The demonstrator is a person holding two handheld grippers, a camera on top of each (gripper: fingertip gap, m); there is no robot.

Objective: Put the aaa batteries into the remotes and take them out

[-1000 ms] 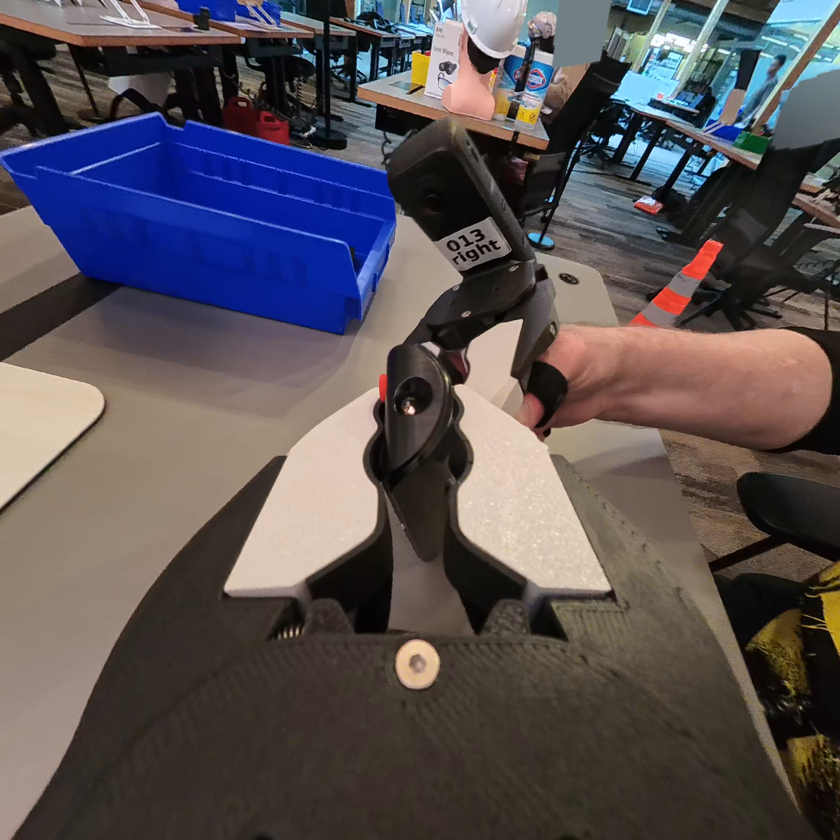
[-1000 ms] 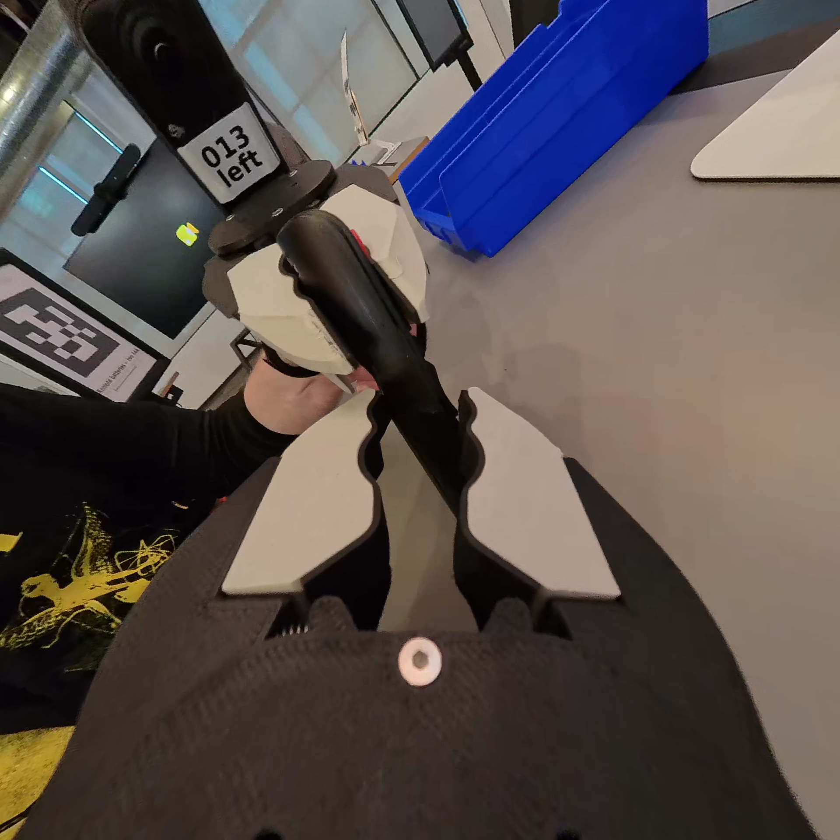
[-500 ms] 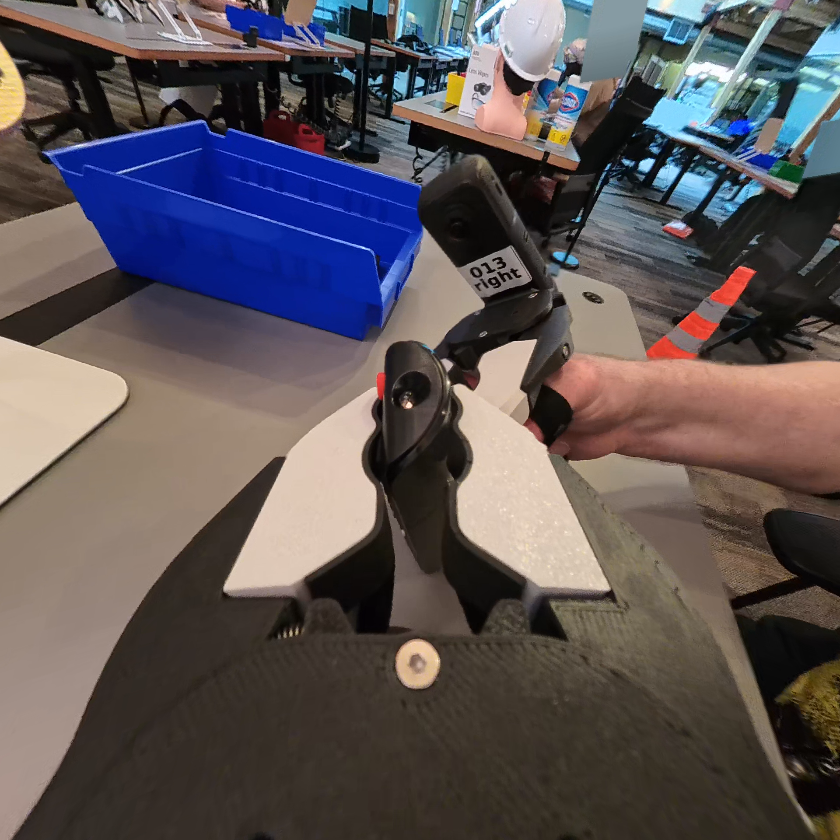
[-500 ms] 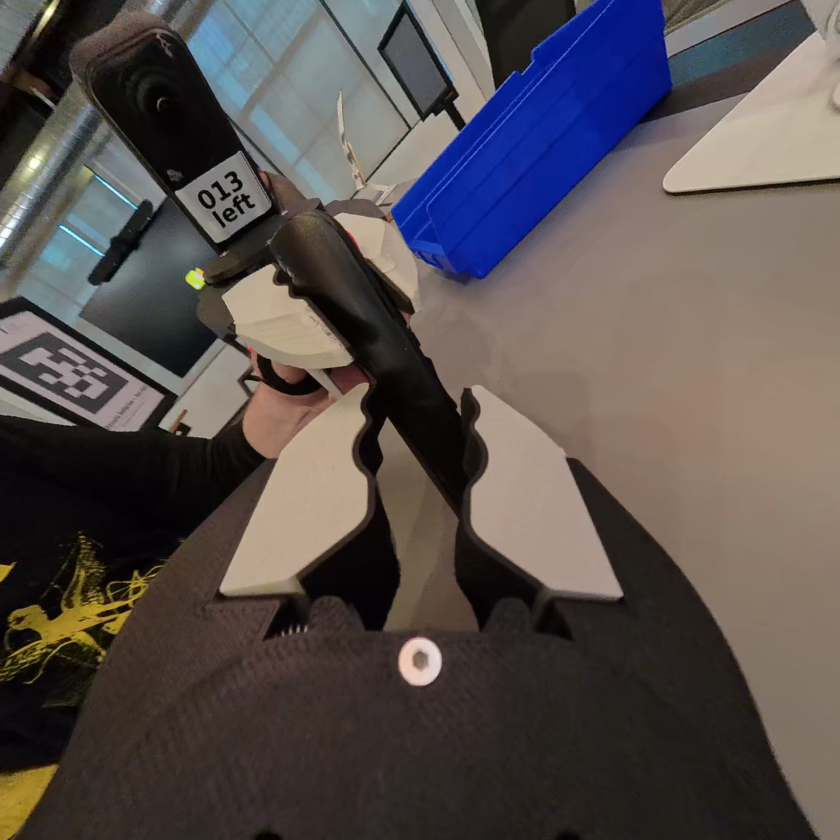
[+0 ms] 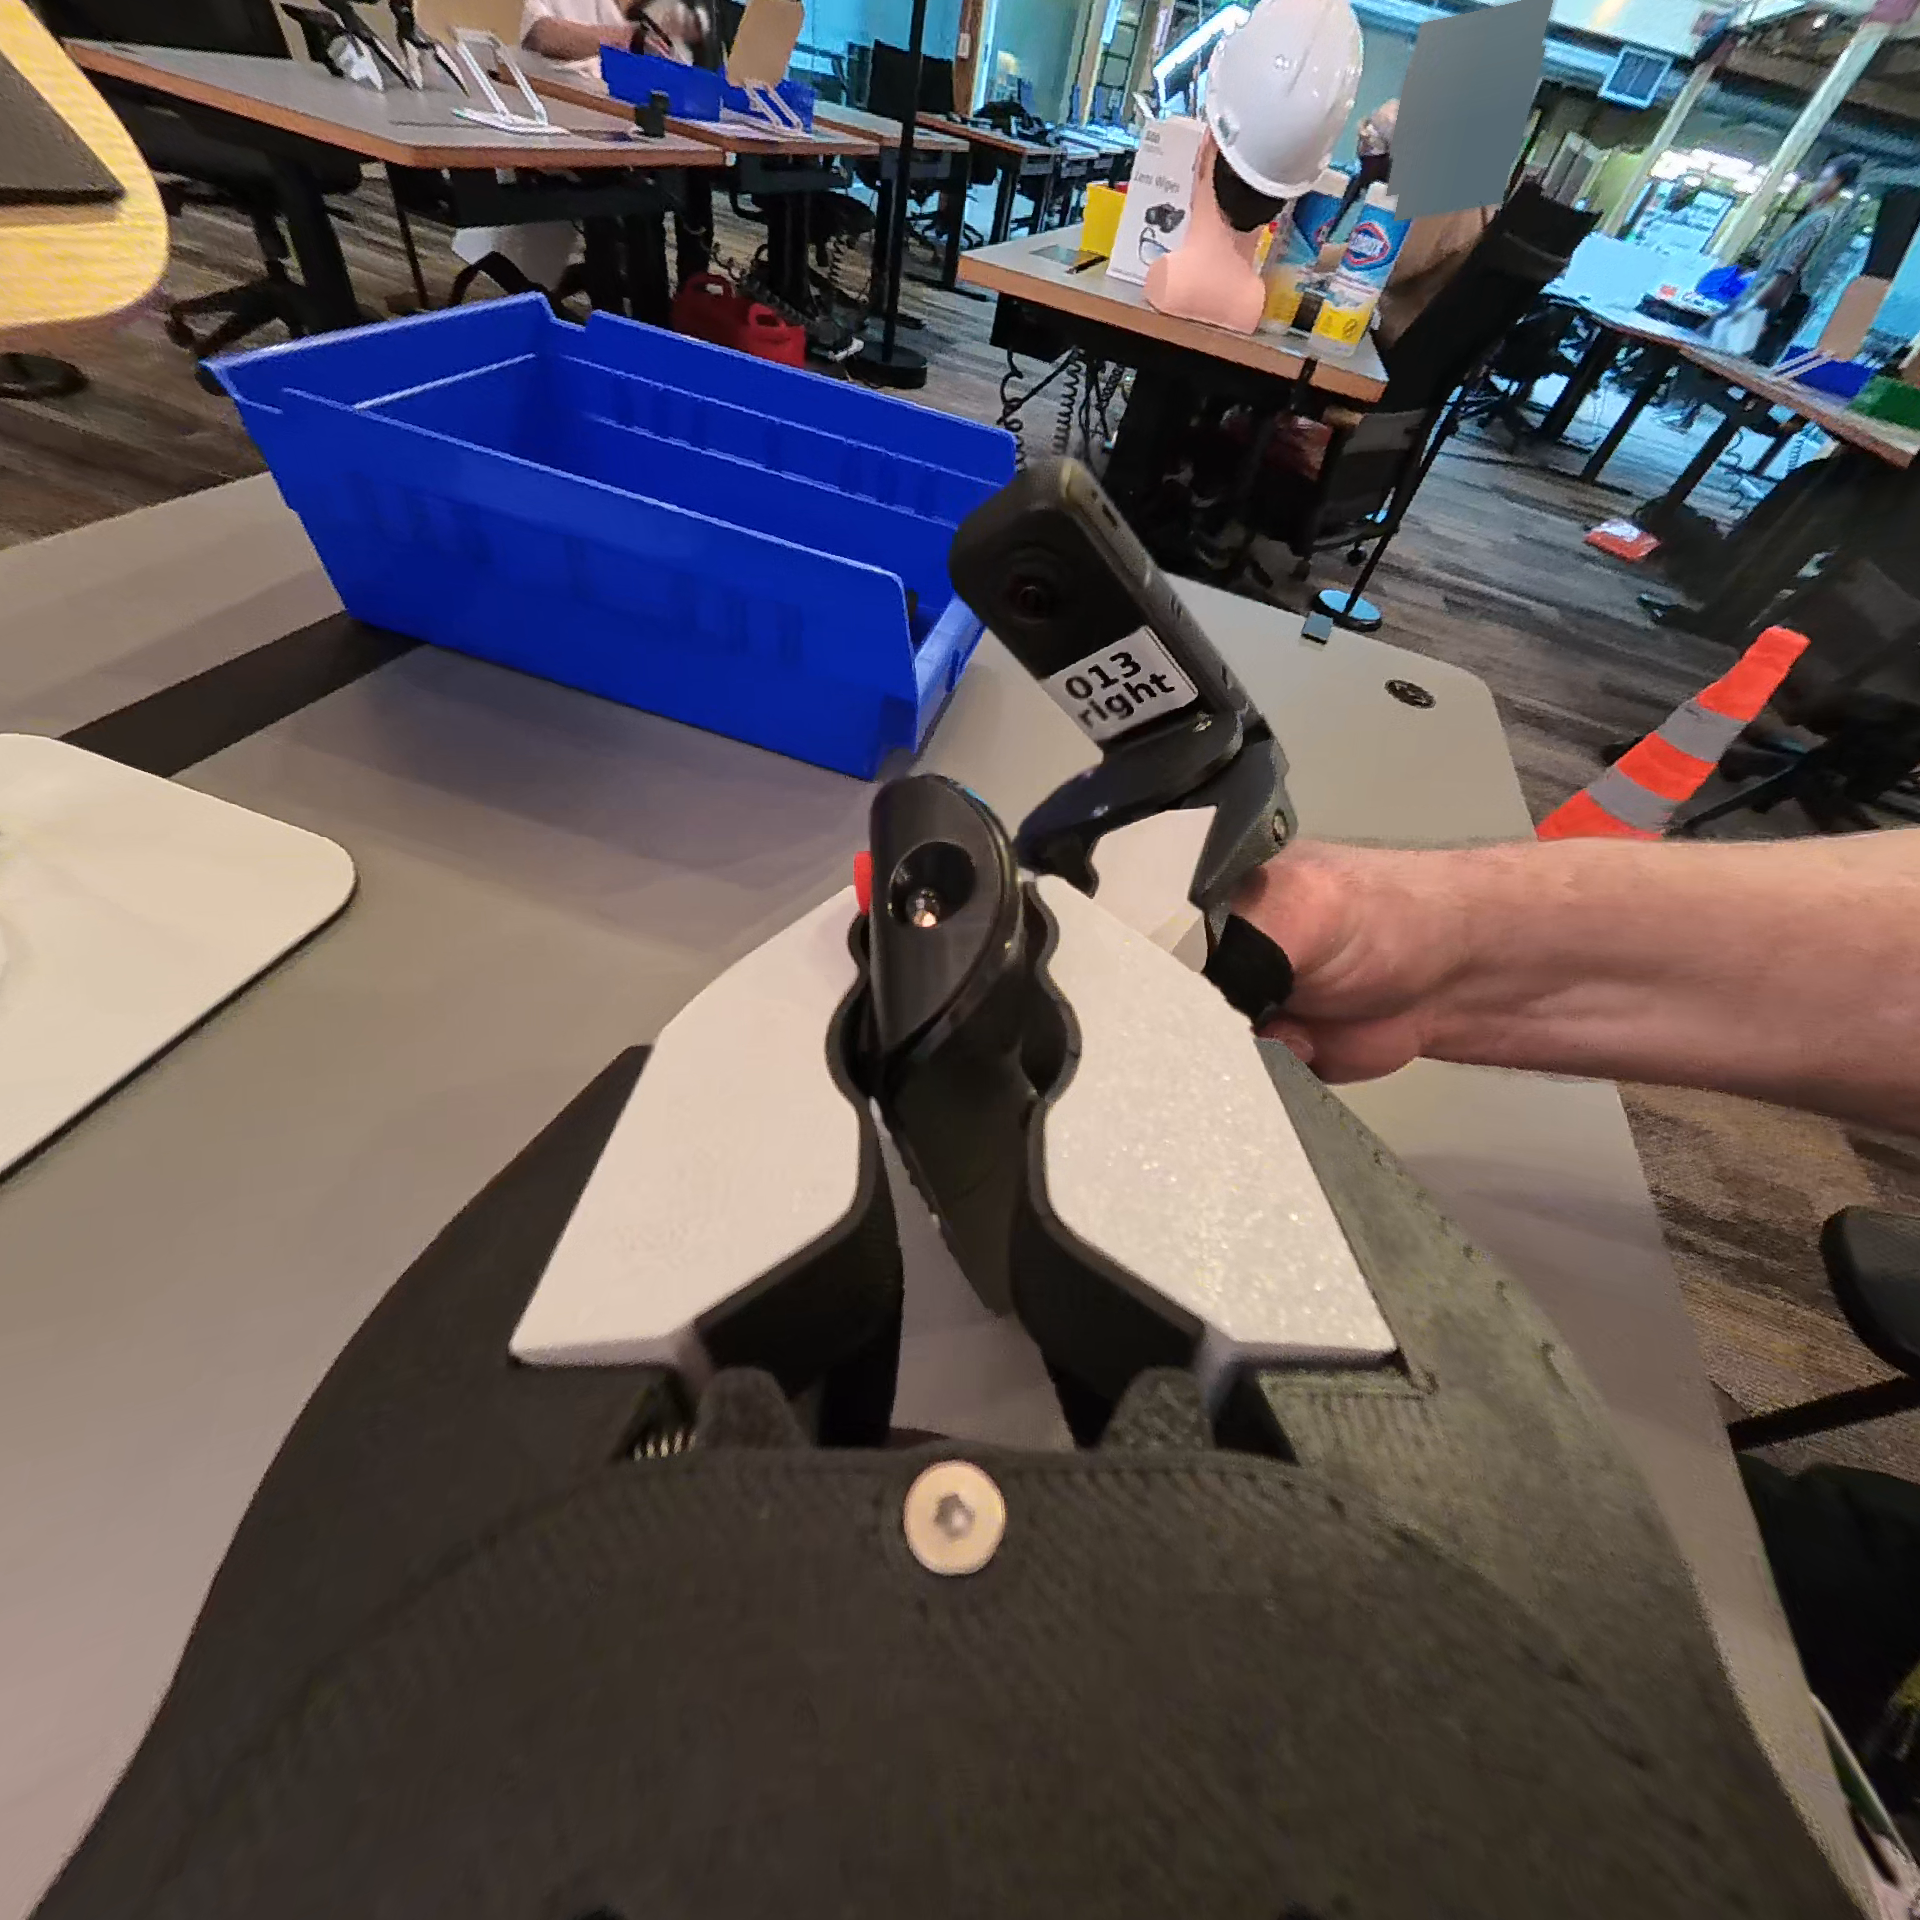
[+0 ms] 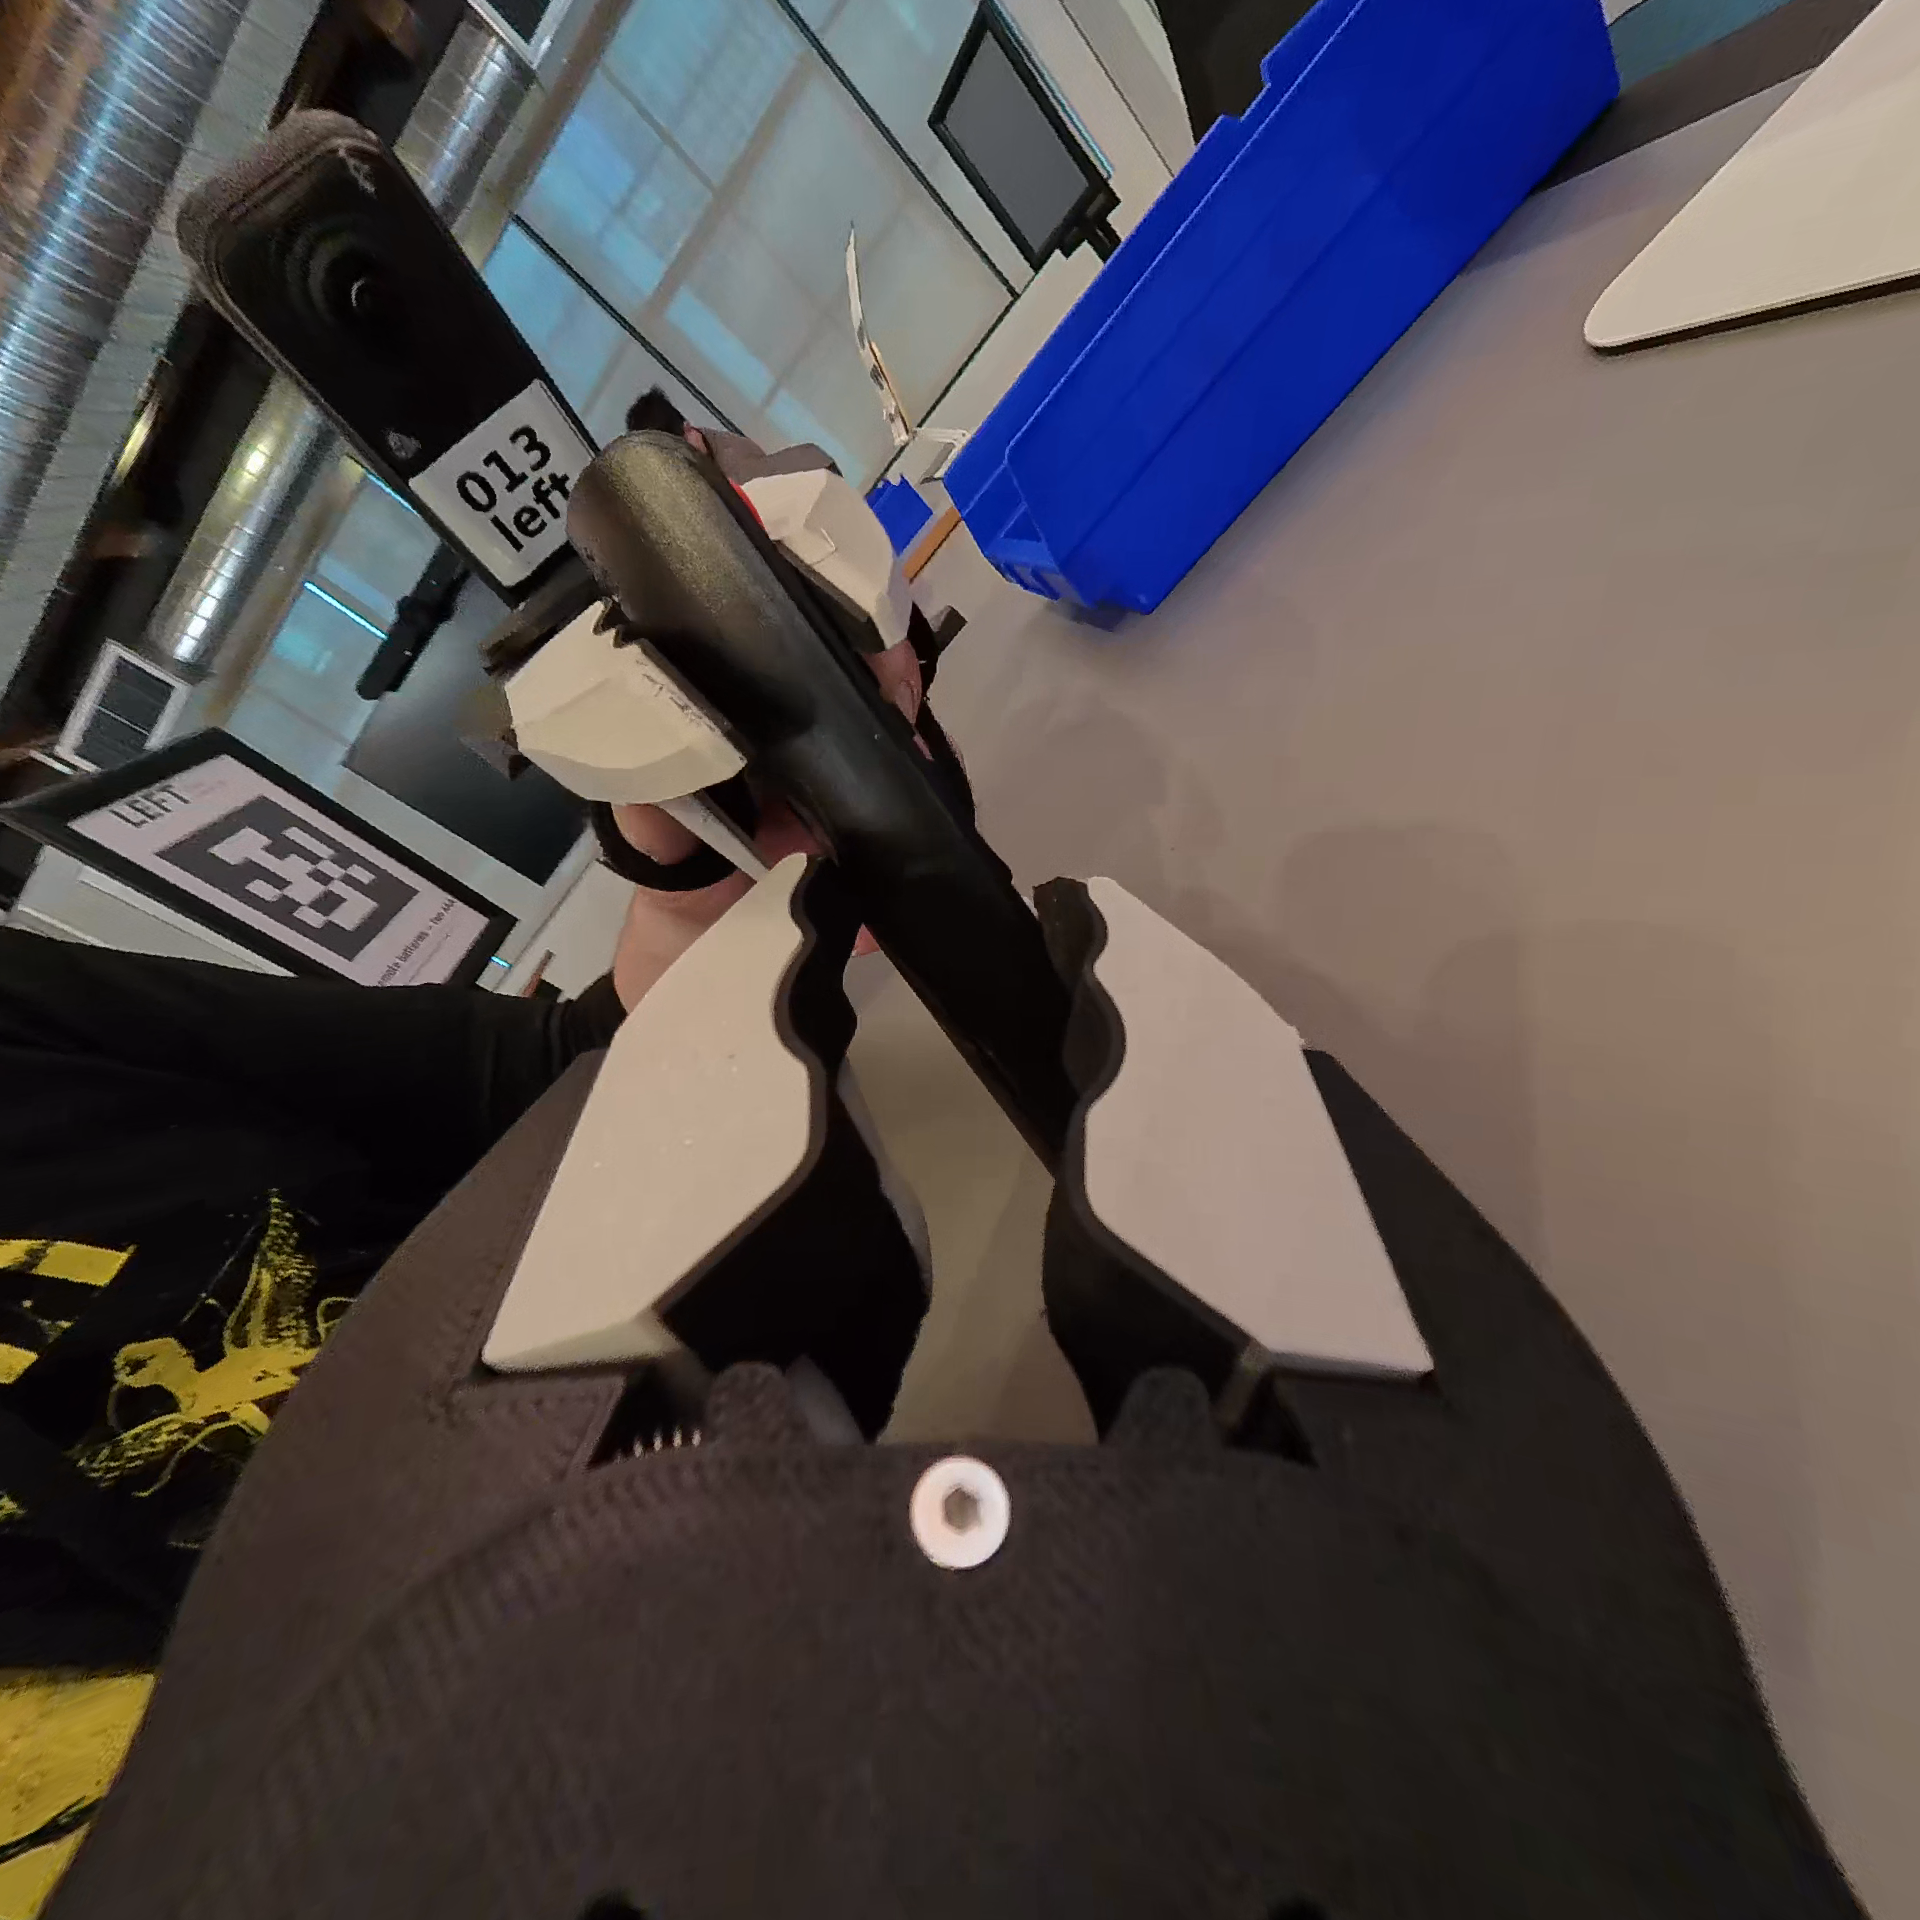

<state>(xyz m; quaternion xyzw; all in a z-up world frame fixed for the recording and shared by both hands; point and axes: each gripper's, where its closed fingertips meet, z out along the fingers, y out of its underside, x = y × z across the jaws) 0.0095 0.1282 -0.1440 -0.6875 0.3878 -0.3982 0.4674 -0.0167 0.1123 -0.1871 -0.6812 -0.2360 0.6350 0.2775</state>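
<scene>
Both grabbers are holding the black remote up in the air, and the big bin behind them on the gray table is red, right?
Almost. The bin is blue, not red; the left wrist view shows it clearly. The rest stands: the left gripper and the right gripper both have their jaws closed on the black remote, held above the gray table.

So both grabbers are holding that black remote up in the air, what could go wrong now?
1. The remote is pinched by the left hand-held gripper and the right hand-held gripper at once; pulling them different ways could twist or crack it.
2. It is held above the grey table, so if a grip slips it could drop and bang.
3. No batteries show, so I cannot tell whether any are inside to fall out.
</scene>
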